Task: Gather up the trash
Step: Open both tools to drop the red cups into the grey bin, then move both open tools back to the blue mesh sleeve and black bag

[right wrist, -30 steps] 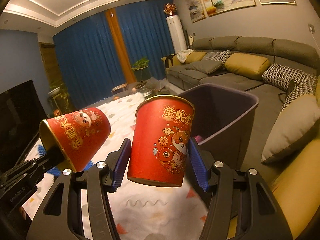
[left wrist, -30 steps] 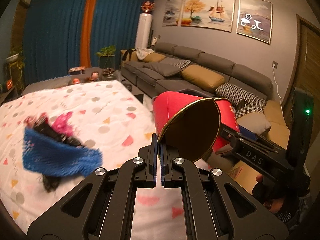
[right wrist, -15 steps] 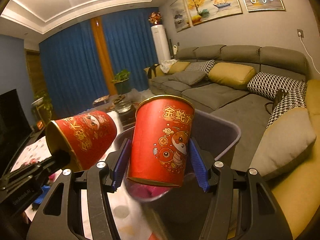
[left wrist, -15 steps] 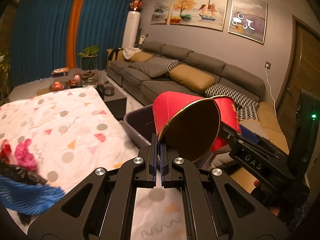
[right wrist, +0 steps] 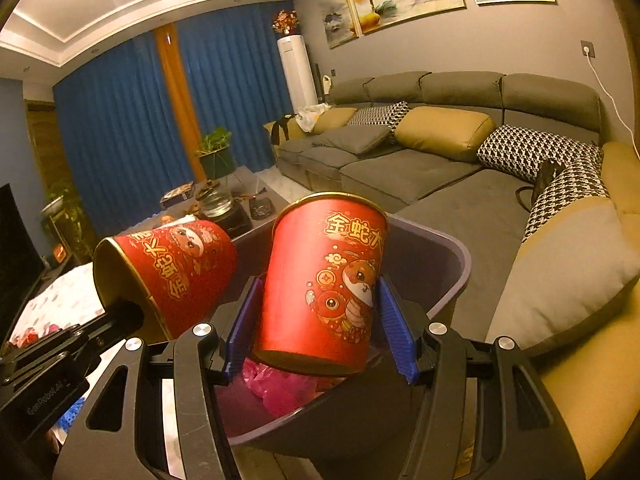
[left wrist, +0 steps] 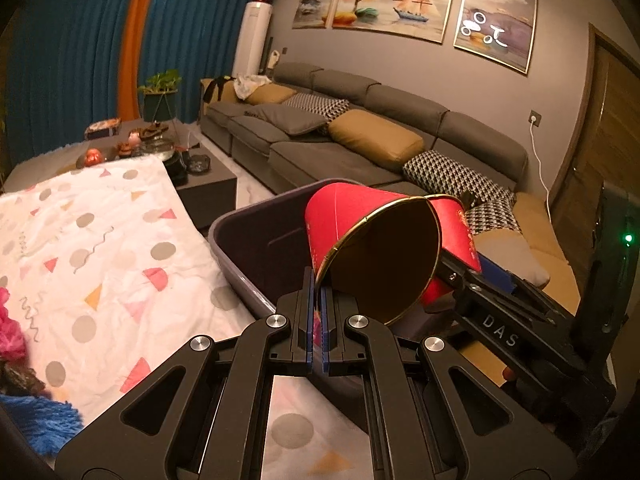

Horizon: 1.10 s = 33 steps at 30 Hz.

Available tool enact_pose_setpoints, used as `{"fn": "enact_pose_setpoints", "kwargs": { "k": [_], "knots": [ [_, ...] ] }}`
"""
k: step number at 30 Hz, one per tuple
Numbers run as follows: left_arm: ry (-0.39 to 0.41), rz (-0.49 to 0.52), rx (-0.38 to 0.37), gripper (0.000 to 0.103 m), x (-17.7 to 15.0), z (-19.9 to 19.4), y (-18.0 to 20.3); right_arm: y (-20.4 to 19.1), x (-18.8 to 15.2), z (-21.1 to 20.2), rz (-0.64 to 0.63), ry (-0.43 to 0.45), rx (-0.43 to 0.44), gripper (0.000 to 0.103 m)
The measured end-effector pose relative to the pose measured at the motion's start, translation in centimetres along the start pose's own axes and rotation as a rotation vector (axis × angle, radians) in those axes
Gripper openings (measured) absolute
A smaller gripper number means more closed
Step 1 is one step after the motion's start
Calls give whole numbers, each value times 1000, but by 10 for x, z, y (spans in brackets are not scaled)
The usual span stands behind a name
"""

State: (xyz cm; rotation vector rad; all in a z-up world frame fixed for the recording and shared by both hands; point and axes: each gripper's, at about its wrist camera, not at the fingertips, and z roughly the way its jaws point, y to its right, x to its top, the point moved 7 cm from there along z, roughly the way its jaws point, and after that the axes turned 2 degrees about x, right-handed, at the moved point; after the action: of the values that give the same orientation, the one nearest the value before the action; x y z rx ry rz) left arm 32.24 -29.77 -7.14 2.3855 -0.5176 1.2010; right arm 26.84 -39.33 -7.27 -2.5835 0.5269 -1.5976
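My left gripper point(left wrist: 318, 312) is shut on the rim of a red paper cup point(left wrist: 348, 220), which lies tipped with its gold-edged mouth facing me. In the right wrist view that same cup point(right wrist: 176, 268) hangs at the left over the edge of the dark purple bin point(right wrist: 452, 268). My right gripper point(right wrist: 320, 328) is shut on a second red cup point(right wrist: 324, 292) with a snake print, held by its sides, tilted, above the bin's opening. Pink trash point(right wrist: 280, 384) lies inside the bin. From the left wrist the bin point(left wrist: 244, 240) sits just ahead, beyond the cup.
A white cloth with coloured shapes point(left wrist: 100, 248) covers the surface left of the bin. Blue and pink scraps point(left wrist: 36, 420) lie at its near left. A grey sofa with cushions point(left wrist: 360, 144) runs along the right. A low table with clutter point(left wrist: 192, 168) stands beyond.
Both grippers have swung rightwards with their cups, from above the patterned cloth to over the bin. The blue and pink scraps slid off to the lower left edge of the left wrist view.
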Motion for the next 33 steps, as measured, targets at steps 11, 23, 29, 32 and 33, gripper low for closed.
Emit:
{"fn": "enact_pose_setpoints", "kwargs": {
  "k": [11, 23, 29, 32, 33],
  "knots": [
    [-31, -12, -19, 2, -3, 17, -1, 9, -3, 14, 27, -24, 18, 59],
    [-46, -50, -28, 48, -10, 22, -9, 20, 3, 9, 35, -1, 18, 67],
    [15, -90, -15, 83, -9, -7, -21, 15, 7, -15, 25, 43, 16, 71],
    [50, -92, 26, 91, -11, -31, -28, 5, 6, -34, 9, 69, 16, 75],
    [61, -95, 40, 92, -12, -40, -31, 3, 5, -39, 4, 75, 19, 77]
  ]
}}
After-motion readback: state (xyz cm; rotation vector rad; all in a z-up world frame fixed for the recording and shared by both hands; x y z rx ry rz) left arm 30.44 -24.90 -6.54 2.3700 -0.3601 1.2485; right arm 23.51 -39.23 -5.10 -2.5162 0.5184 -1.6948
